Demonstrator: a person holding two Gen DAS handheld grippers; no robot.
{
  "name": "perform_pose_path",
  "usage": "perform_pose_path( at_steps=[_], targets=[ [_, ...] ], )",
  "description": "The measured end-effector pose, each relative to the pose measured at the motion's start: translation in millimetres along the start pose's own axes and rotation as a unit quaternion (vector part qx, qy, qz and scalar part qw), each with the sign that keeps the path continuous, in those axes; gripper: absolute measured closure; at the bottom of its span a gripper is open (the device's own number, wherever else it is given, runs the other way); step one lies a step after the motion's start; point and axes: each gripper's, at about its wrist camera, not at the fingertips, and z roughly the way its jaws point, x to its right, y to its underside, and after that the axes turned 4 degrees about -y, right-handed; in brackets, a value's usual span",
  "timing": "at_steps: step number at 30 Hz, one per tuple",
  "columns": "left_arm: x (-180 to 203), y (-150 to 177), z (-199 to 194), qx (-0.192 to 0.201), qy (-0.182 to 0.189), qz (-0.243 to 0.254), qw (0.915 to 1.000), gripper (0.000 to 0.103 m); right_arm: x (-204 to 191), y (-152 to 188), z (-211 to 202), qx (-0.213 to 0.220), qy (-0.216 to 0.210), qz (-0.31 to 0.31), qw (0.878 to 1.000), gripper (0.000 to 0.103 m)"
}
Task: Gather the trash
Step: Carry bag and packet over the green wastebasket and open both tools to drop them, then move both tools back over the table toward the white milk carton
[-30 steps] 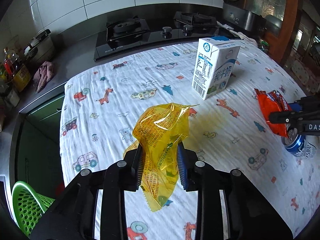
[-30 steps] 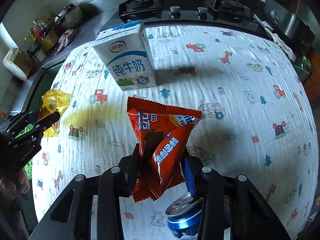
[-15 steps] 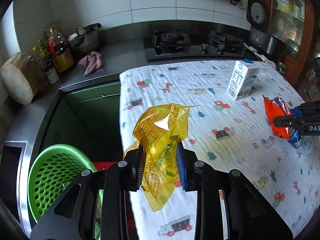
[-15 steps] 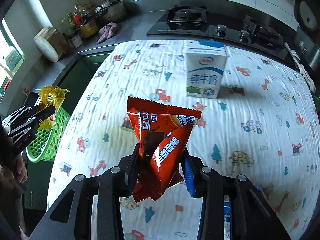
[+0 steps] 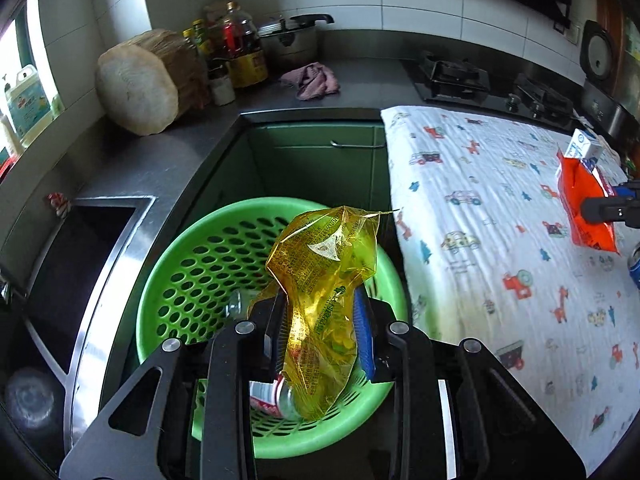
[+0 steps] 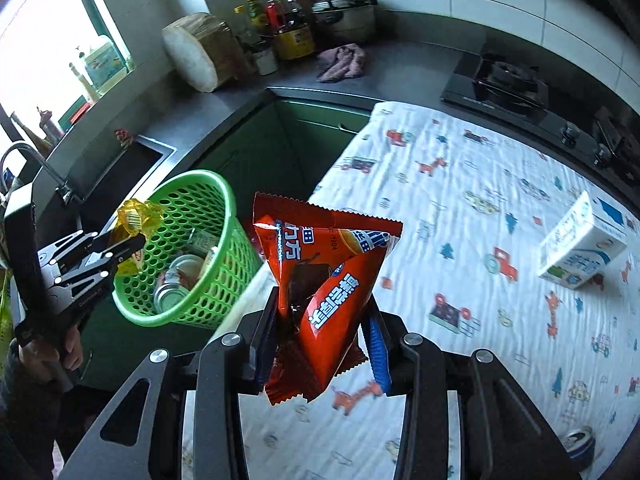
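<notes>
The tabletop (image 6: 460, 208), spread with a white cotton cloth printed with cartoon cars and animals, runs beside the round green perforated plastic basket (image 5: 192, 264), which stands just off the cloth's edge in front of dark green cabinet doors. In the basket lie several crushed drink cans (image 6: 170, 294), one with a red-and-white side. Over the basket's mouth hangs the left gripper (image 5: 322, 316), its jaws closed narrow on a crumpled translucent yellow plastic wrapper (image 5: 324, 280); the wrapper's long axis runs up along the fingers, its wide end fanning out beyond the tips and its tail trailing toward the basket floor. On the tabletop side of the basket, above the cloth's edge, the right gripper (image 6: 324, 340) has its jaws pinched on a red-orange foil snack packet (image 6: 320, 280), long axis upright, crimped top seam uppermost. Far across the cloth from the basket a white-and-blue milk carton (image 6: 580, 248) stands, and a blue-and-silver drink can (image 6: 580, 442) rests nearer.
</notes>
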Motion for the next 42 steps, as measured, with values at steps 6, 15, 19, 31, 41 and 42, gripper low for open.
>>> perform_pose_path(
  at_steps=[6,15,19,31,41,42],
  targets=[
    [-31,18,6,-0.018,-0.02,-0.021,0.9994,0.064,-56,-20,33,-0.011,-0.034,-0.032,0.999,0.064],
    [-62,36,7,-0.026,-0.035,-0.048,0.9979,0.049,-114,-45,73,-0.025,-0.069,-0.054,0.996,0.063],
    [-70,44,5,-0.026,-0.039,-0.057,0.9973,0.042,-131,-52,92,-0.033,-0.089,-0.049,0.994,0.059],
    [-72,49,-6,-0.022,-0.046,-0.056,0.9971,0.032,-143,-48,99,-0.031,-0.116,-0.048,0.992,0.034],
    [-38,35,-20,0.0,-0.022,-0.035,0.9991,0.026,-74,-3,33,-0.006,-0.045,-0.038,0.998,0.023],
    [-31,33,-21,0.002,-0.018,-0.031,0.9994,0.026,-63,3,26,-0.005,-0.035,-0.034,0.999,0.021]
  ],
)
